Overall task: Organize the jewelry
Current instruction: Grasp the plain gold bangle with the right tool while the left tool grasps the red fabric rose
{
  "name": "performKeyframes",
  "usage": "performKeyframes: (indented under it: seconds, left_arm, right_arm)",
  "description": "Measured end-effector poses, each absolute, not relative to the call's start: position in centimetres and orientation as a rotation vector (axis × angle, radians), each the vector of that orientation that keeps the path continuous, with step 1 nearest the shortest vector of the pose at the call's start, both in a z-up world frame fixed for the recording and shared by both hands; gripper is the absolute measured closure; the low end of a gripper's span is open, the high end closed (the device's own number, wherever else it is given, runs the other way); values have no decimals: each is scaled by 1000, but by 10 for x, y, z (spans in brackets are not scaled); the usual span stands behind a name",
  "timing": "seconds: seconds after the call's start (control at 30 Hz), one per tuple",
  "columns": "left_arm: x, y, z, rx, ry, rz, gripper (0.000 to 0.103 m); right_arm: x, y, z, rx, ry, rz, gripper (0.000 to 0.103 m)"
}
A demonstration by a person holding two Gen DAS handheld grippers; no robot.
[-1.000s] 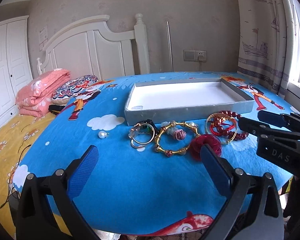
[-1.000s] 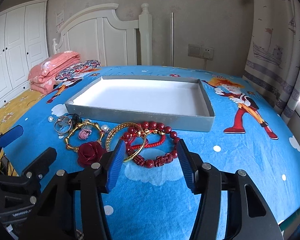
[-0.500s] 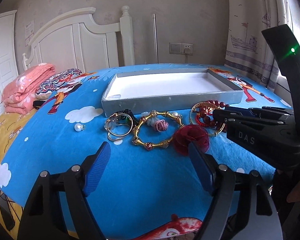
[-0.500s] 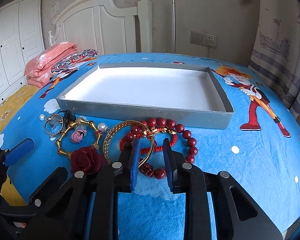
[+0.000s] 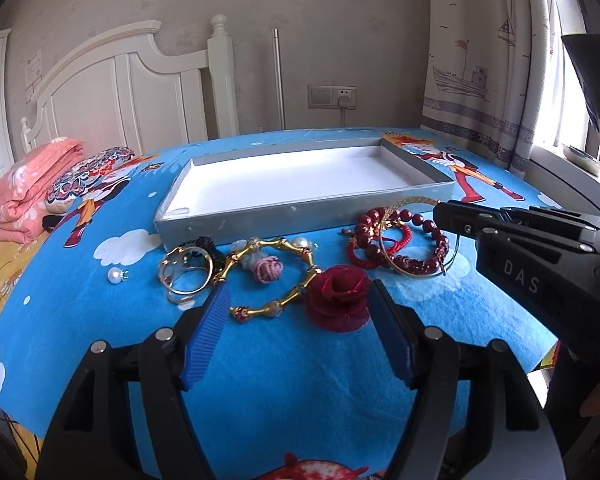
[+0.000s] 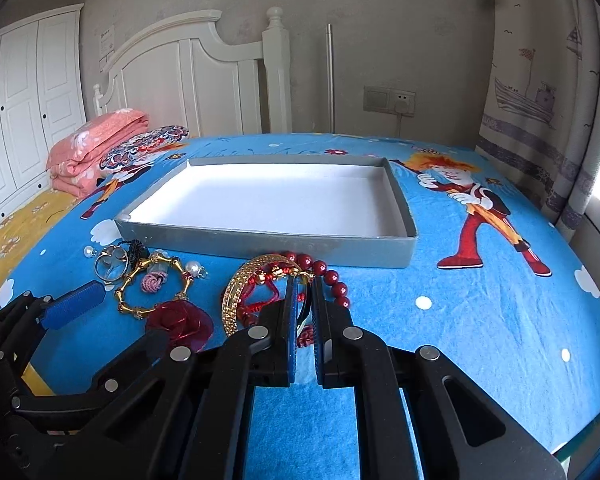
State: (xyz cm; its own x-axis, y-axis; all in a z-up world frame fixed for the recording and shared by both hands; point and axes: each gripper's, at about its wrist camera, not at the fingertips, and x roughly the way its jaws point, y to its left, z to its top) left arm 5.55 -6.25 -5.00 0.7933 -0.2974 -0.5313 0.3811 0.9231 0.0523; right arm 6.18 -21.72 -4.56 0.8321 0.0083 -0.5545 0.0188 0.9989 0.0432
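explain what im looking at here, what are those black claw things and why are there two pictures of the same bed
The black claws are two hand-held grippers, one in each of a person's hands; each carries a camera looking along its fingers, so you get two views of one scene. On the blue cartoon bedsheet lie a shallow grey tray, a red bead bracelet, a gold bangle, a gold link bracelet, a red fabric rose, silver rings and a pearl. The right gripper has just closed on the tangled red cord and bead bracelets. The left gripper, jaws open, holds nothing and hovers by the rose.

Folded pink quilt [image 6: 96, 140], white headboard [image 6: 204, 68], ship-print curtain [image 6: 540, 92].
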Motion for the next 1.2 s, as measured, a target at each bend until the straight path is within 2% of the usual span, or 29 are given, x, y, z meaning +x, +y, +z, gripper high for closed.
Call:
performKeyframes:
  seconds: [0.23,0.27,0.3,0.37,0.77,1.2]
  left_arm:
    - [63,-99,-56,216,581,-422,35]
    - [64,-103,-58,225,586,-425,40]
    - [65,-106,-61,229,597,-428,54]
    - [65,-107,-63,213,609,-452,62]
    - [53,-73,-49,153,586,-387,63]
    - [58,-73,-32,177,552,-332,63]
  right_arm:
    - [47,-240,-47,79,582,-30,94]
    - [44,-243,-48,84,582,-34,94]
    - [42,-248,-48,93,584,-34,95]
    - [37,-253,-49,106,583,-35,95]
    - [26,-248,-40,120,547,11,96]
    - [30,-218,-18,39,500,48,96]
